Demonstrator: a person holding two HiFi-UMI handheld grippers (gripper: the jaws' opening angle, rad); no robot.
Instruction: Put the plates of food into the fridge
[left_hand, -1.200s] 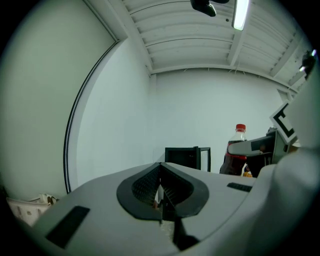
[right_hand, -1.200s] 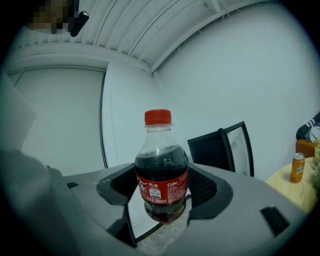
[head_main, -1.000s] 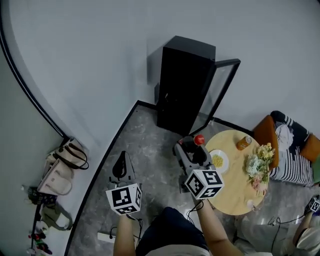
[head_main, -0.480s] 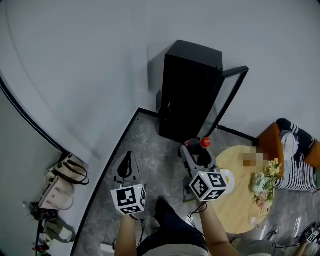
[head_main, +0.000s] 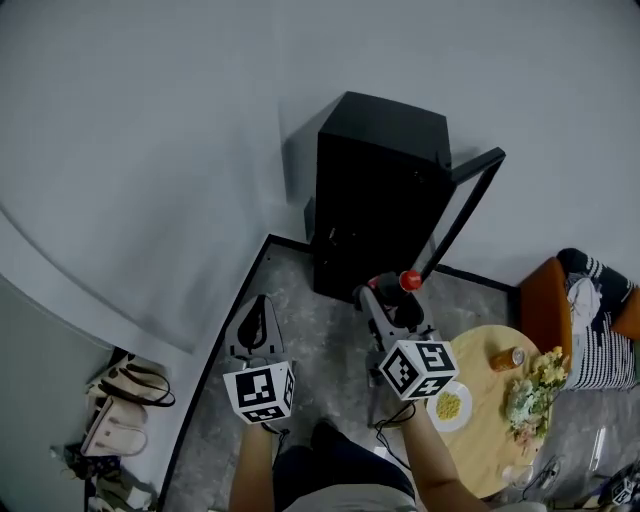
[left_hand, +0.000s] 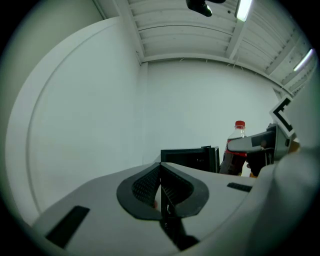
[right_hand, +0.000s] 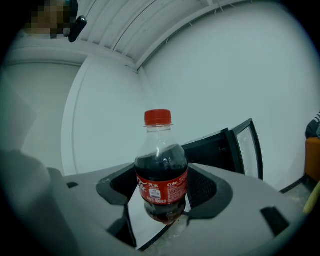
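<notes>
My right gripper (head_main: 390, 292) (right_hand: 161, 192) is shut on a cola bottle (right_hand: 160, 172) with a red cap (head_main: 410, 280), held upright just in front of the black fridge (head_main: 378, 190). The fridge's glass door (head_main: 463, 212) stands open to the right. My left gripper (head_main: 258, 318) (left_hand: 161, 189) is shut and holds nothing; it hangs to the left, above the grey floor. A white plate of yellow food (head_main: 449, 406) rests on the round wooden table (head_main: 488, 438) behind and right of the right gripper. In the left gripper view the fridge (left_hand: 190, 158) and the bottle (left_hand: 236, 150) show ahead.
On the table stand an orange can (head_main: 506, 358) and a bunch of flowers (head_main: 533, 392). An orange chair with a striped cloth (head_main: 585, 315) is at the right. Bags (head_main: 125, 400) lie at the lower left beside a curved black floor strip (head_main: 215, 345).
The view has moved toward the fridge: it looms larger and nearer, the table has slid down and right. Both grippers advanced with it; the right still holds the bottle.
</notes>
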